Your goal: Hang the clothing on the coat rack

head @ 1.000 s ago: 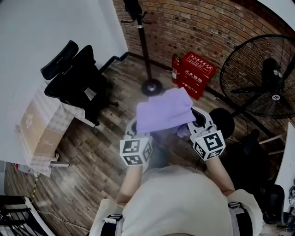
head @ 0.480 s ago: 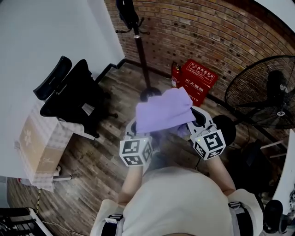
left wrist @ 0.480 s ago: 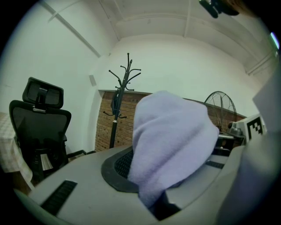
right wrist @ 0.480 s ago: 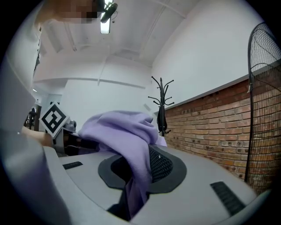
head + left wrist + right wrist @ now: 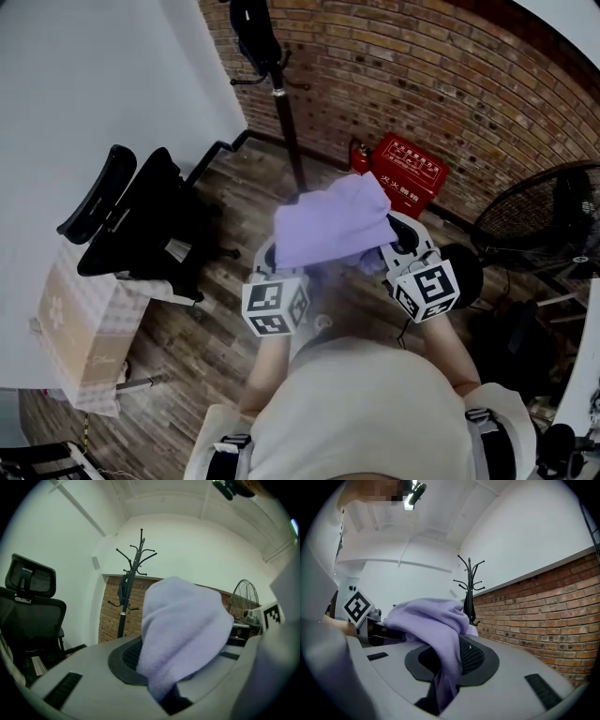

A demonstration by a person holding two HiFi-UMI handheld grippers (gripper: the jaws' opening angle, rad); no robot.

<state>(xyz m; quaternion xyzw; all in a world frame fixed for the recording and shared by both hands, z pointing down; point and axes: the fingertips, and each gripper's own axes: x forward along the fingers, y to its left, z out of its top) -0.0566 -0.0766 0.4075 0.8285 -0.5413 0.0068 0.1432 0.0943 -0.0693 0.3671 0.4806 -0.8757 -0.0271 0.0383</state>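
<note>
A lilac garment point(image 5: 333, 223) is stretched between both grippers in front of the person's chest. My left gripper point(image 5: 277, 264) is shut on its left edge; the cloth point(image 5: 180, 639) bulges up from between the jaws. My right gripper point(image 5: 398, 248) is shut on the right edge, where a fold of the garment point(image 5: 445, 639) drops into the jaws. The dark coat rack point(image 5: 281, 103) stands ahead by the brick wall with a dark item hanging near its top. Its hooks show as a coat rack point(image 5: 133, 569) in the left gripper view and coat rack point(image 5: 469, 590) in the right gripper view.
A black office chair point(image 5: 141, 225) stands to the left by the white wall, with a cardboard box point(image 5: 80, 328) beside it. A red case point(image 5: 408, 173) sits at the foot of the brick wall. A large floor fan point(image 5: 553, 220) stands at the right.
The view has moved forward and tipped up: the coat rack's top and hooks now show, and its base is hidden behind the garment. Both grippers keep their hold on the garment.
</note>
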